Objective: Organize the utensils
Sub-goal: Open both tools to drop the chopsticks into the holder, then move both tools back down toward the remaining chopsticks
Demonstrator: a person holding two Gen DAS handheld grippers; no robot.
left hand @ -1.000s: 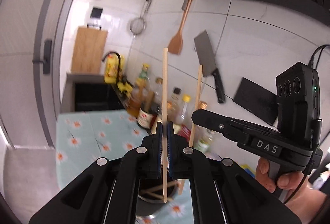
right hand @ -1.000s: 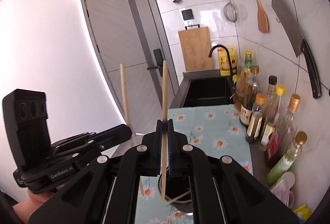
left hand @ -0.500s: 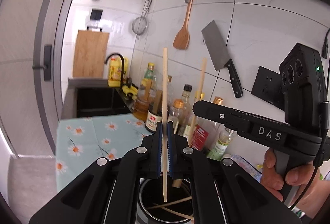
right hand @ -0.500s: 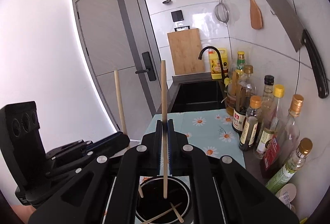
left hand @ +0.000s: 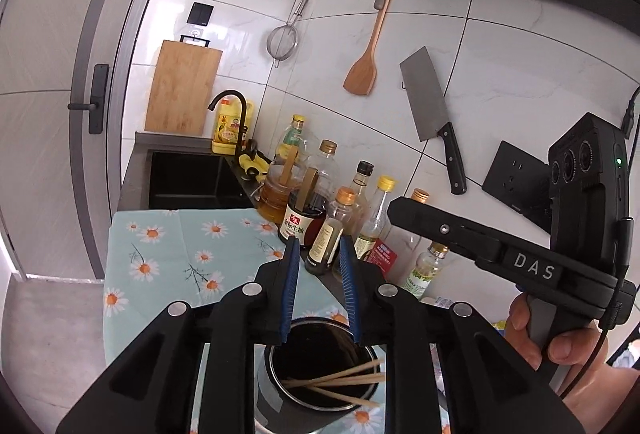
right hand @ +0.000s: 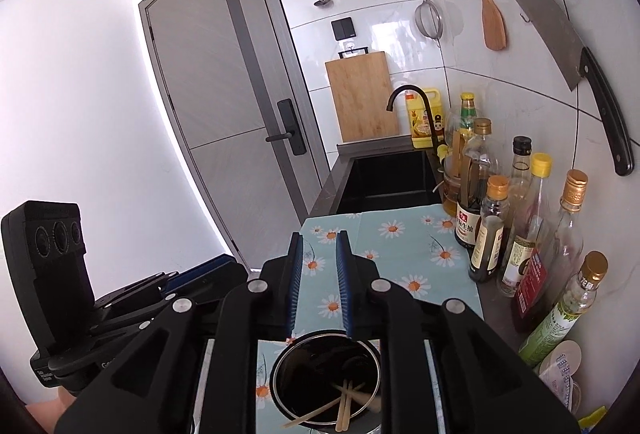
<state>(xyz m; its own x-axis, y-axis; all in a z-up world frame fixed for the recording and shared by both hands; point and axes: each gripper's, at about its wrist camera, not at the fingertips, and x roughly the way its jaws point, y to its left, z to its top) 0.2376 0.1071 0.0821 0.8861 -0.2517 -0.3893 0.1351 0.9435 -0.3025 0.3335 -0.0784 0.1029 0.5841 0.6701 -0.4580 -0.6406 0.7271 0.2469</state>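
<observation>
**Both sets of fingers empty over the holder, chopsticks inside**

My left gripper [left hand: 318,288] and right gripper [right hand: 318,284] both hang right above the steel holder [right hand: 280,382], fingers [left hand: 289,286] spread apart w/ nothing between the blue pads. I hold them directly over the rim b/c that's the straightest drop line for a long thin stick: let go any further off and it'd clip the edge and tip out.

The chopsticks [left hand: 340,380] lie inside the holder, leaning across its mouth at slants, tips against the far wall, not standing neat. In the right wrist view they look slightly blurred, so prob. not settled yet.

The holder sits on the daisy-print cloth [left hand: 168,254] on the surface, near the sauce bottles [right hand: 516,234] but apart from them, so there's room to come down w/o knocking one over.

My guess: this pair is done; any more utensils are out of view.
</observation>
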